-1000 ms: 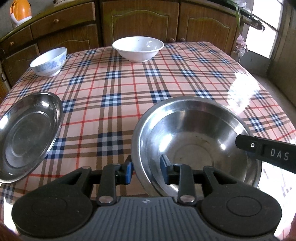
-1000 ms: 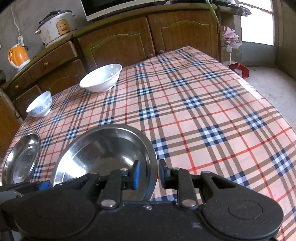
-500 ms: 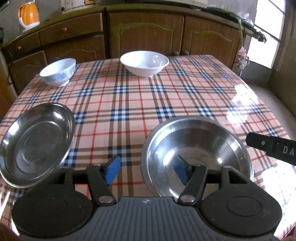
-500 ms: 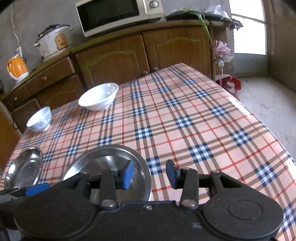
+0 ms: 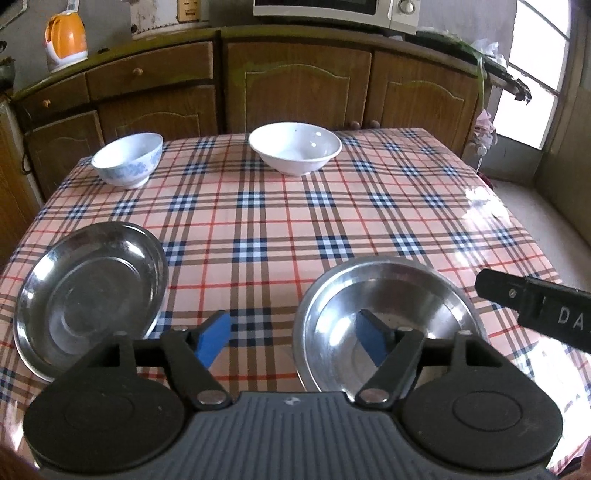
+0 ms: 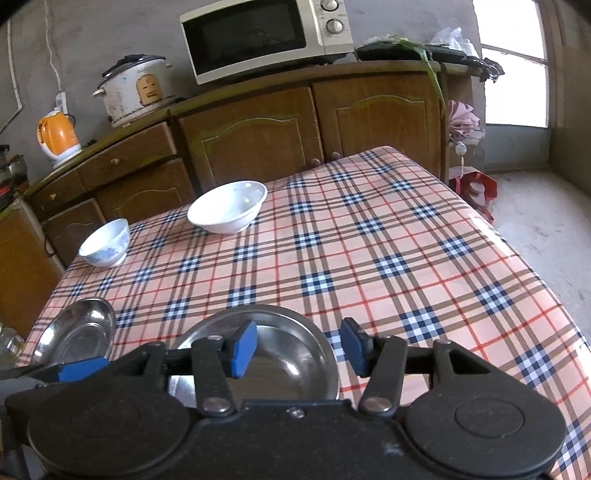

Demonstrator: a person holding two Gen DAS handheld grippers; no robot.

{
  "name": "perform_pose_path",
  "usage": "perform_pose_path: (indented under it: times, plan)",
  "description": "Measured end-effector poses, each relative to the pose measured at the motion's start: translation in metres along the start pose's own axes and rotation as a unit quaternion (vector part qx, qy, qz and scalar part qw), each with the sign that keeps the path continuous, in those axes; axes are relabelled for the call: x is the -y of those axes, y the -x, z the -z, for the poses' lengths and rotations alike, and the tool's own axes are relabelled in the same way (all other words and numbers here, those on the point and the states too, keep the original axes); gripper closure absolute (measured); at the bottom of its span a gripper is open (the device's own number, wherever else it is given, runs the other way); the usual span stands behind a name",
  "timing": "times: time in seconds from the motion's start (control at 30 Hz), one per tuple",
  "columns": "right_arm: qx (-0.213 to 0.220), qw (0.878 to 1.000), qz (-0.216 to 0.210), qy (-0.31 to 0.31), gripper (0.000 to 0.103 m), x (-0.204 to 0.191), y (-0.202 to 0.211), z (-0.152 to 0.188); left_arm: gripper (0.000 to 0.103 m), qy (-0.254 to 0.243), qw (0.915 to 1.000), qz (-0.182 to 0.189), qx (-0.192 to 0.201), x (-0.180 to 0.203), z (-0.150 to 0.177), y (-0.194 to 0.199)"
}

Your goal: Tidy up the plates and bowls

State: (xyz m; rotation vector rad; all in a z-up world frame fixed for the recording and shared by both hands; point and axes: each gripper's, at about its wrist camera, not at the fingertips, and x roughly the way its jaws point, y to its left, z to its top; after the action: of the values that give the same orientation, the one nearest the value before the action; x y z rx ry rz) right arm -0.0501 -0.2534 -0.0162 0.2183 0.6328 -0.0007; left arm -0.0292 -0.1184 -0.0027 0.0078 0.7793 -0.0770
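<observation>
A steel bowl [image 5: 388,295] stands on the checked tablecloth [image 5: 258,221] near the front edge, with a steel plate [image 5: 88,299] to its left. My left gripper [image 5: 291,339] hovers above the bowl's left rim, its jaws opening, blue pads clear of the metal. My right gripper [image 6: 298,346] hangs over the steel bowl's [image 6: 291,365] right rim, jaws also opening, nothing pressed between them. At the far side sit a white bowl [image 5: 295,147] and a small blue-patterned bowl [image 5: 127,158]. The right gripper's finger [image 5: 535,306] shows at the right of the left wrist view.
Brown cabinets [image 6: 251,140] run behind the table, carrying a microwave [image 6: 266,33], a rice cooker [image 6: 136,88] and an orange kettle [image 6: 59,136]. The table's right edge [image 6: 517,251] drops to a bare floor. The steel plate [image 6: 79,332] lies near the left edge.
Both grippers were shut on the steel bowl's rim; they have opened, let go of it and risen. The bowl stays on the table.
</observation>
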Motion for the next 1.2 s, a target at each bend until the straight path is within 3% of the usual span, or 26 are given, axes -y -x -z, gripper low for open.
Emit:
perform_pose_path:
  times: [0.43, 1.2]
  plan:
    - [0.004, 1.000, -0.008, 0.008, 0.034, -0.012, 0.005, -0.003, 0.009, 0.008, 0.9999, -0.007, 0.012, -0.006, -0.004, 0.007]
    - [-0.003, 1.000, -0.016, 0.011, 0.034, -0.018, 0.002, -0.001, 0.005, 0.012, 0.9997, -0.020, 0.011, -0.010, -0.005, 0.008]
